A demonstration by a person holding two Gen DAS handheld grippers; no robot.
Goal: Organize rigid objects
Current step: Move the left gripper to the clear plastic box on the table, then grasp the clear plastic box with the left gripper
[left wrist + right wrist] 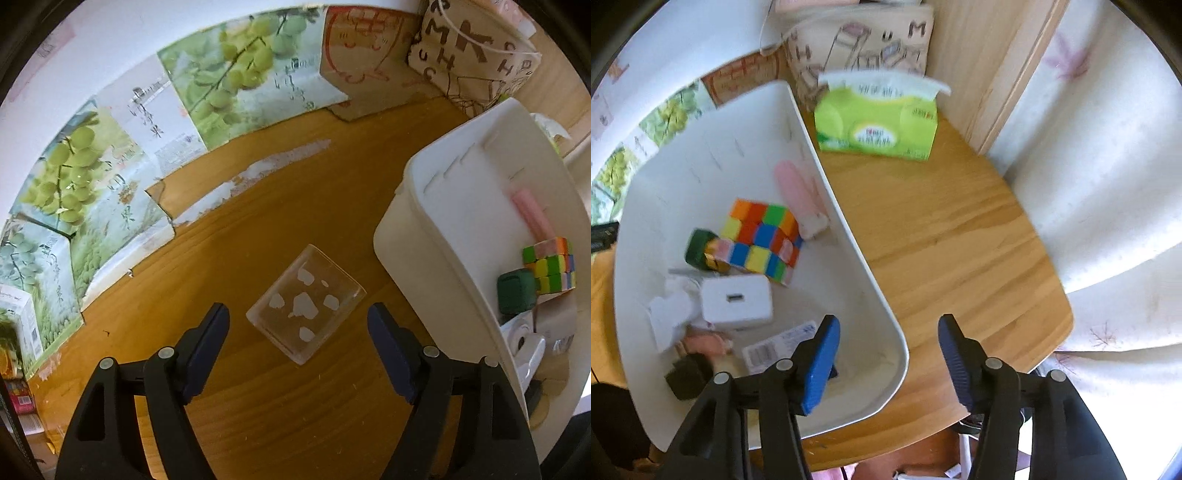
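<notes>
A clear plastic block (306,302) with white patches lies flat on the wooden table (258,406). My left gripper (299,326) hangs over it, open, its fingers either side of the block and apart from it. A white bin (436,206) stands to the right. Inside the bin (849,236) lie a colour cube (762,240), a white charger (737,302), a green block (698,249), a pink tube (794,192) and other small items. My right gripper (888,334) is open above the bin's near corner, nothing between its fingers.
Grape-printed cartons (110,177) line the back left wall. A patterned paper bag (472,51) stands in the far corner. A green tissue box (877,122) sits on the table beside the bin. A white curtain (1108,184) hangs past the table's right edge.
</notes>
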